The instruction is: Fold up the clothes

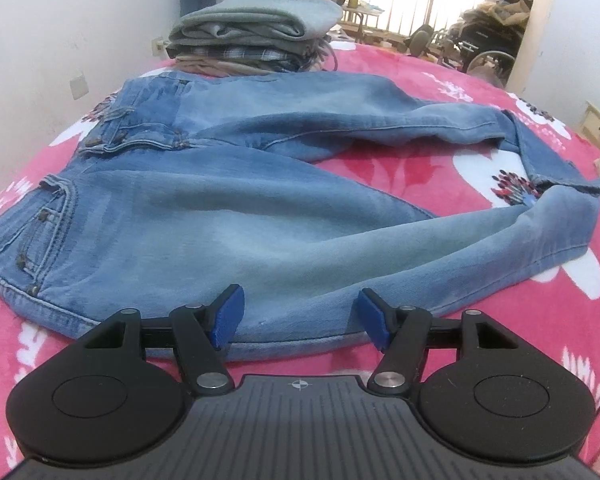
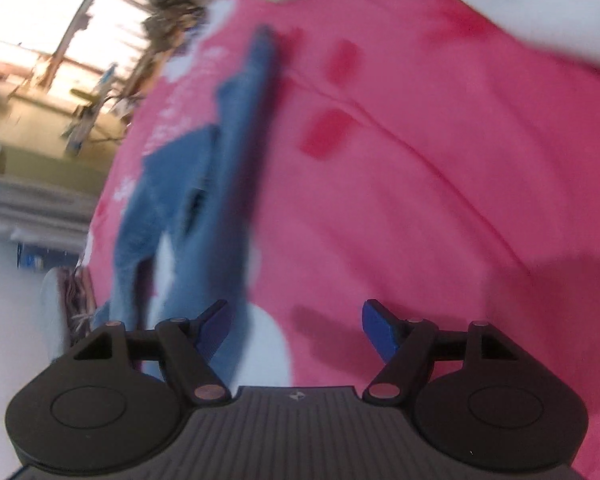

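The jeans (image 1: 228, 200) lie spread on the pink floral blanket (image 1: 520, 320) directly ahead of the left gripper (image 1: 300, 320), waistband off to its left, the two legs splayed apart and running away to its right, the nearer leg's long edge just under the blue fingertips (image 1: 230, 316). The left gripper stands wide with nothing between its fingers; the right gripper (image 2: 294, 330) is likewise wide and empty, tilted over the blanket with the leg ends of the jeans ahead and to its left, though that view is blurred. The likeliest trouble, judging from the lay, is the curled far leg: its cuff doubles back near the right end, so a fold taken as things lie could trap a twist or leave the legs mismatched. A pinch at the near edge might also catch the plush blanket along with the denim and drag it up. Beyond the jeans, far ahead of the left gripper, a stack of folded clothes (image 1: 256, 36) sits touching or just beside the waistband's far side, crowding any fold or slide toward it.
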Demonstrator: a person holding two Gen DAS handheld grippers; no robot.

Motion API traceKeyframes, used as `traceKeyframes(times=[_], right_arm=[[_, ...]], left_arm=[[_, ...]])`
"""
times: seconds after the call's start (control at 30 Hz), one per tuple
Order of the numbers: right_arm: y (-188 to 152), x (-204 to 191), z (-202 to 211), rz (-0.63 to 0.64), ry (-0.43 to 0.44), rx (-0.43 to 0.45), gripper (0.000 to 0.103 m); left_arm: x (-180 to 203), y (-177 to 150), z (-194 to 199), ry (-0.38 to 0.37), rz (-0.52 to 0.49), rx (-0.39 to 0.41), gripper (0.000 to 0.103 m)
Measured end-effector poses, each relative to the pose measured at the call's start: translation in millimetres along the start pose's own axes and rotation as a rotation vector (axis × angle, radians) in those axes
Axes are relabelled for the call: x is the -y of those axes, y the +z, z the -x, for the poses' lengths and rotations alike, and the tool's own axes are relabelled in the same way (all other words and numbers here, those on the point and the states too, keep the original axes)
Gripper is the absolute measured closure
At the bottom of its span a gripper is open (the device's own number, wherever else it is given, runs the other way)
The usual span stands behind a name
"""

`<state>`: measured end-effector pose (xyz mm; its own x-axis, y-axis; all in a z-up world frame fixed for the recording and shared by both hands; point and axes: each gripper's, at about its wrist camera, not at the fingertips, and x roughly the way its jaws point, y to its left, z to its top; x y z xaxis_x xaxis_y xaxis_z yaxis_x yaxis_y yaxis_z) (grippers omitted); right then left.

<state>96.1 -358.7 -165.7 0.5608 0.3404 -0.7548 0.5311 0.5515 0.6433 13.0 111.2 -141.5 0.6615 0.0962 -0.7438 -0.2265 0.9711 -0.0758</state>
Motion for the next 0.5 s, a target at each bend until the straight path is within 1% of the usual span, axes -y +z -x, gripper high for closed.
traceKeyframes(times=[0.07,0.13,0.5], right_arm=[[-5.7,11.6,0.4,-0.012,0.034,0.017,0.028],[-9.0,15.0,0.8,-0.011,0.054,0.03,0.027],[-8.9,12.0,-1.8,0.023,0.06,0.027,0.024]], left_arm=[[-0.9,-0.3,1.0,0.003,0.001,0.0,0.04],[-1.6,-0.7,1.9,0.006,0.004,0.0,0.04],[-4.2,-2.2,4.9,0.008,0.013,0.004,0.038]])
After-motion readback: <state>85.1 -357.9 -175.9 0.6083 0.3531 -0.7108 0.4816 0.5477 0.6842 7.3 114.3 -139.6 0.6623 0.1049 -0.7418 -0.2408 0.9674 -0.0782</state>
